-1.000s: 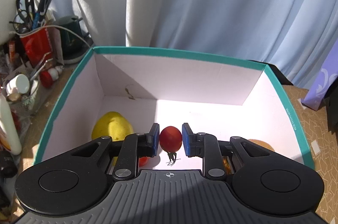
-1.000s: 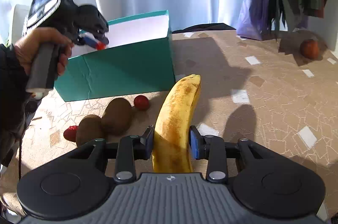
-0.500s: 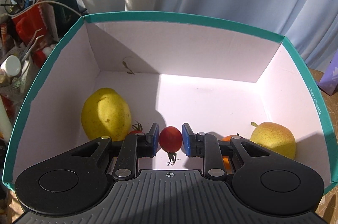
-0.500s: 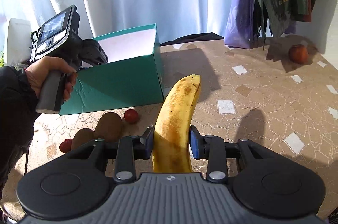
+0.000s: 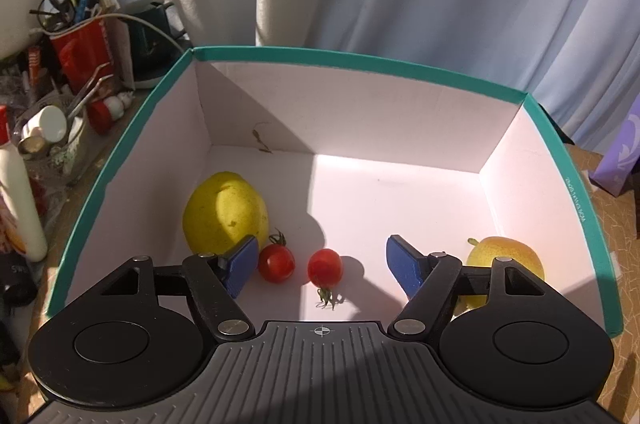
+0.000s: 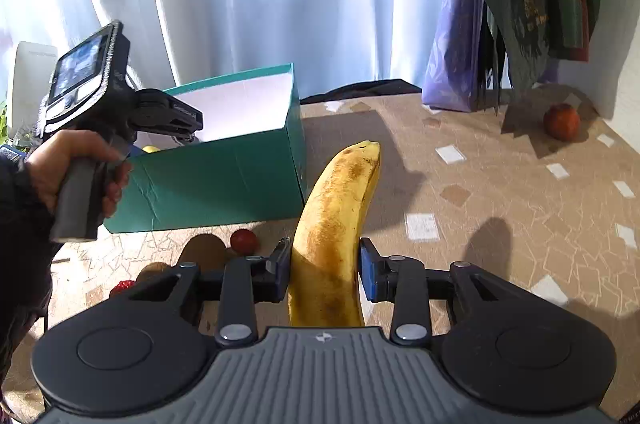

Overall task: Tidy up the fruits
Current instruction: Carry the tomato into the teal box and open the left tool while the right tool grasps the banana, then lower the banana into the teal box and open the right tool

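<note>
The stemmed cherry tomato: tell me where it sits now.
In the left wrist view, the stemmed cherry tomato lies on the box floor between the open jaws, just right of the other cherry tomato.

The left wrist view looks closely down into the teal box (image 5: 576, 207); the right wrist view faces across the counter (image 6: 500, 191), sharing that box (image 6: 224, 179).

Glossy cherry tomato (image 5: 324, 267) in matt cardboard box (image 5: 360, 127)

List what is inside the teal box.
Inside the teal box: a large yellow fruit, two cherry tomatoes and a yellow pear, partly covered by the open left gripper.
</note>
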Motion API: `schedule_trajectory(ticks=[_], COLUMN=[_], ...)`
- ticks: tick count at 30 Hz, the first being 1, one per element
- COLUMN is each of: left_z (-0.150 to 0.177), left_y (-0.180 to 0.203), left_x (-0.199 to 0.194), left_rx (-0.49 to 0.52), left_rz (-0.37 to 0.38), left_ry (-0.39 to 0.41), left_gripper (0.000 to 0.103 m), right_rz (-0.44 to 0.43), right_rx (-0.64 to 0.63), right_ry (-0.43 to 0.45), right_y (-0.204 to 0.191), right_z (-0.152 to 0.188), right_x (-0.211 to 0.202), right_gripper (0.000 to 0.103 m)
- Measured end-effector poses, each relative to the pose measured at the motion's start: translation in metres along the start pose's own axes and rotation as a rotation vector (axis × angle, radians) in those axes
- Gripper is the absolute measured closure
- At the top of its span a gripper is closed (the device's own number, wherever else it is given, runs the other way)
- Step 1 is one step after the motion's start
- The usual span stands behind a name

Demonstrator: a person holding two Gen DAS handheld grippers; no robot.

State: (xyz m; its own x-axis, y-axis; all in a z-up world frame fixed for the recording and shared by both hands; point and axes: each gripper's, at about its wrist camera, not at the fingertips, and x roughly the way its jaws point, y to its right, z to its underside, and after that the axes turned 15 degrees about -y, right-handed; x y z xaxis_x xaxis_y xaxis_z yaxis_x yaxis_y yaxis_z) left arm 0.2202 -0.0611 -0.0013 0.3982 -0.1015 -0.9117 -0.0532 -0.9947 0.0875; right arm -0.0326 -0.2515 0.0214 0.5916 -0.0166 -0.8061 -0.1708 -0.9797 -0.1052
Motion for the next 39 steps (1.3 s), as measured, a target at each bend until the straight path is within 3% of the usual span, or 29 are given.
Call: schedule_trajectory(ticks=[4, 11, 24, 39], left_z=[0.009, 0.023, 0.047, 0.059], left_y=[-0.006, -0.023, -0.064, -0.061], left_x=[-0.026, -0.068, -0.099, -0.101], left_rx=[-0.021, -0.075, -0.199, -0.189], left_rz=[0.011, 0.01, 0.025, -0.038], left_ry=[0.053, 0.124, 0.137, 0.13], left_gripper=[0.015, 0.008, 0.007, 0.007], right_rz=[-0.002, -0.021, -0.079, -0.055], right_rx=[-0.029, -0.101, -0.252, -0.315], right_ry=[0.02, 0.059, 0.093, 0.019], right_y=[-0.004, -0.016, -0.056, -0.086], right_z=[-0.013, -0.045, -0.121, -0.152], right_x=[0.002, 0.012, 0.067, 0.13], right_gripper=[0.069, 0.069, 0.069, 0.069])
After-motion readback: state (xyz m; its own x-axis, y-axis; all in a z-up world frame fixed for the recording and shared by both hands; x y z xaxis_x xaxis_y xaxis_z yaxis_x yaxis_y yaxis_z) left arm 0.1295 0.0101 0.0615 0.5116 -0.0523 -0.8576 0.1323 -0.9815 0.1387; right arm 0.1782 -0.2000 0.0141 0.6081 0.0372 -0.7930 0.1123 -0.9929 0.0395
